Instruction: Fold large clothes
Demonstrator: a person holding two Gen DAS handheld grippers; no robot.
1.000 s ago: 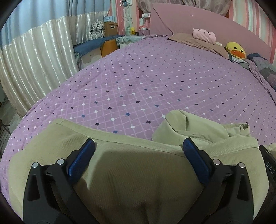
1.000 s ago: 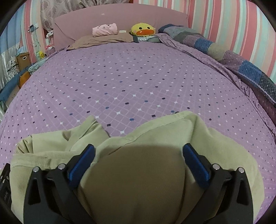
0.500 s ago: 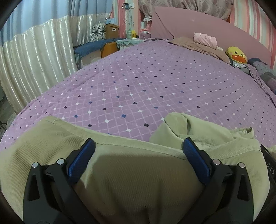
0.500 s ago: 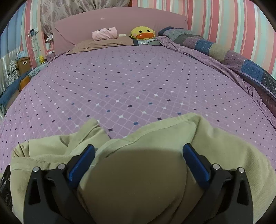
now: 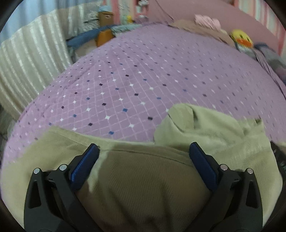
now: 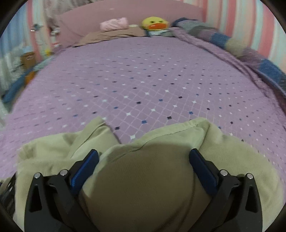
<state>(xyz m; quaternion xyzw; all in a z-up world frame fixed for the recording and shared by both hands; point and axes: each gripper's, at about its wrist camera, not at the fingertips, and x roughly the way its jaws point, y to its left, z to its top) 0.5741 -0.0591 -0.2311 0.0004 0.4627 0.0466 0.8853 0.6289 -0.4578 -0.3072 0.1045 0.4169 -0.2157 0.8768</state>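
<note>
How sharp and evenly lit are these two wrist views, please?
Left wrist view: the headboard and duck toy are smeared by motion blur, while the left claw stays crisp and throws a dark shadow on the garment. Right wrist view: the edges blur, notably the quilt; the bedspread bulges from fisheye distortion; a similar shadow lies under the right claw.

Olive-green ribbed garment on a purple bedspread with white and blue diamond dots, blue-padded fingers

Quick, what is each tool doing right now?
Left tool: open, over the green garment.
Right tool: open, over it too.
</note>
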